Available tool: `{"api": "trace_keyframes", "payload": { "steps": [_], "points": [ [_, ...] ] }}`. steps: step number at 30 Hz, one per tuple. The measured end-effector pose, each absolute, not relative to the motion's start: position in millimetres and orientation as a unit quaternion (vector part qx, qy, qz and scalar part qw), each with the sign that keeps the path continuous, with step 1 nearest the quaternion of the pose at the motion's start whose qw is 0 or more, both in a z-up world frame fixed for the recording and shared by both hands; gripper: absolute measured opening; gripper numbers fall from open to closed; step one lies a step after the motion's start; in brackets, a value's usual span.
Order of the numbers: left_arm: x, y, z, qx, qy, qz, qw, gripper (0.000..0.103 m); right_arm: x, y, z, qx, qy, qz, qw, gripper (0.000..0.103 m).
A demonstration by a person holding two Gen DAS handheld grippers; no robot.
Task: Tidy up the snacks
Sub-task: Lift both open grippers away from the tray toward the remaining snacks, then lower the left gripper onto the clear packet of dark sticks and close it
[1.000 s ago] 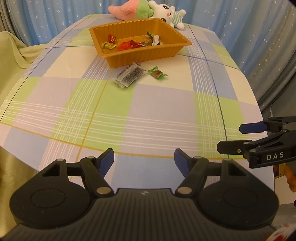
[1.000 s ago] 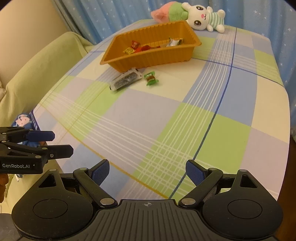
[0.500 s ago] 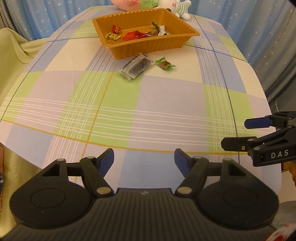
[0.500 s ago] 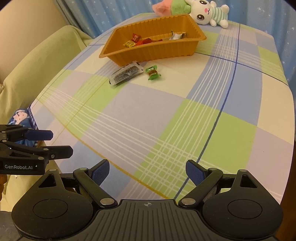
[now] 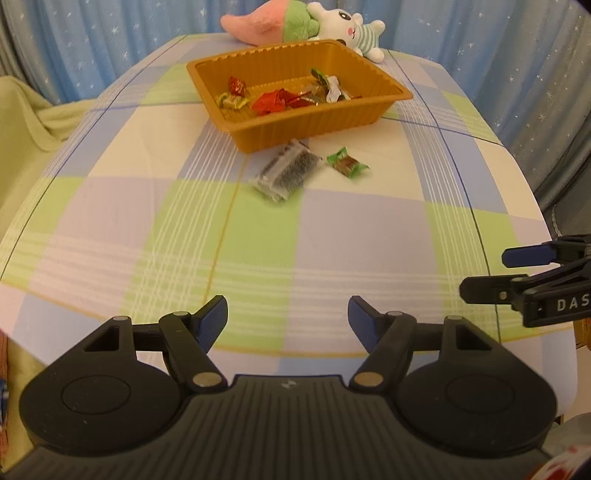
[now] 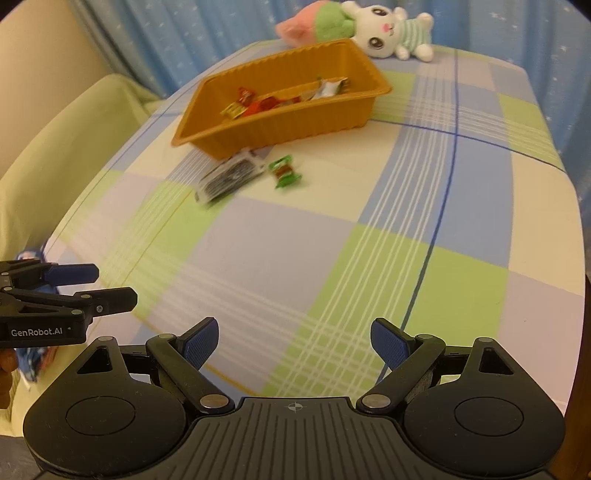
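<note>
A table spread with a checked cloth of green, lilac, blue and cream squares fills most of both views, with a blue star-dotted curtain hung behind its far edge. A pale green sofa is seen off the table's left side. On the far half of the table an orange tray is set at a slant; several wrapped snacks lie inside it, among them red, yellow-green and white wrappers. Just beyond the tray's far rim a plush toy in white, pink and green is laid on its side.

Two snacks are left on the cloth just near the tray's near wall. A clear packet with dark print lies to the left, its far end close to the tray's wall; whether it touches cannot be told. A small green-wrapped candy lies just to its right, apart from both packet and tray.

The left gripper is held over the near edge of the table, its blue-padded fingers spread apart with nothing between them. The right gripper is held alongside, to the right, its fingers spread wider and likewise empty. Both are well apart from the snacks.
</note>
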State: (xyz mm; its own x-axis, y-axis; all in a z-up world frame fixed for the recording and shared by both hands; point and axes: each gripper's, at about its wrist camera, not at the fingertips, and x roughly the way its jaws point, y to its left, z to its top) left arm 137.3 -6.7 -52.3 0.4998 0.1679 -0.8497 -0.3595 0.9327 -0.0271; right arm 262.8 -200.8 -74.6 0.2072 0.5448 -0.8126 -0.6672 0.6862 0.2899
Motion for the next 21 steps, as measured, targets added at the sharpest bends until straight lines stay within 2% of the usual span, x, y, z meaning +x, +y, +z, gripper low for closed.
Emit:
{"api": "trace_keyframes", "payload": {
  "steps": [15, 21],
  "points": [
    [210, 27, -73, -0.007, 0.448, 0.091, 0.889, 0.067, 291, -215, -79, 0.005, 0.507, 0.296, 0.81, 0.089],
    [240, 38, -84, 0.006, 0.449, 0.072, 0.891, 0.06, 297, -222, -83, 0.024, 0.515, 0.26, 0.817, 0.089]
  ]
}}
